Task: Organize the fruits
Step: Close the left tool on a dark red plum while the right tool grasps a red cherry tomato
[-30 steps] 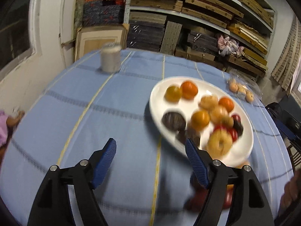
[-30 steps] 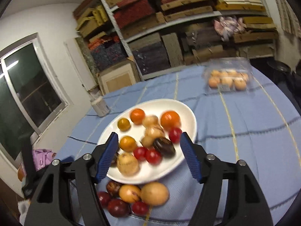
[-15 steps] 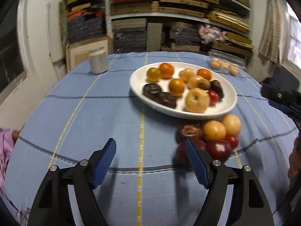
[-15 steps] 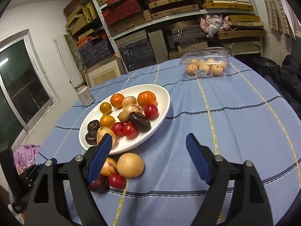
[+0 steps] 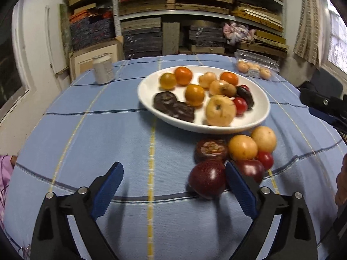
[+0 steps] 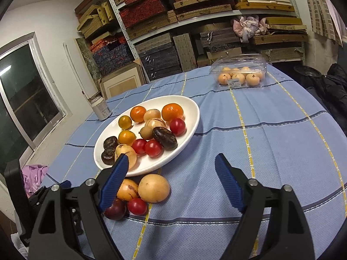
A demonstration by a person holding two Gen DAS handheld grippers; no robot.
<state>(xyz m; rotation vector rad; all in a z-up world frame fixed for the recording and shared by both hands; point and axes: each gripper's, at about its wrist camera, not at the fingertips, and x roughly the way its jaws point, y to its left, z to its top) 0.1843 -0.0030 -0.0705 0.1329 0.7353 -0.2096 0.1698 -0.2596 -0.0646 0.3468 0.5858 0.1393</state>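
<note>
Between my left claw [image 5: 173, 184] jaws, opening wide now, sits blue cloth and a dark purple fruit [image 5: 207, 181] right against the right-hand pad, not pinched. My right claw [image 6: 171, 173] stands apart over bare cloth, gripping nothing. Just beyond, loose fruit huddles on the counter [image 6: 271, 151]: two yellow ones [image 6: 153, 187], a small red one [image 6: 137, 206], a brown one [image 5: 211, 149]. Past those, the white plate [image 6: 190, 130] holds oranges, reds and dark fruit; farther back, a clear box of fruit [image 6: 240, 73] and a jar [image 5: 103, 69]
</note>
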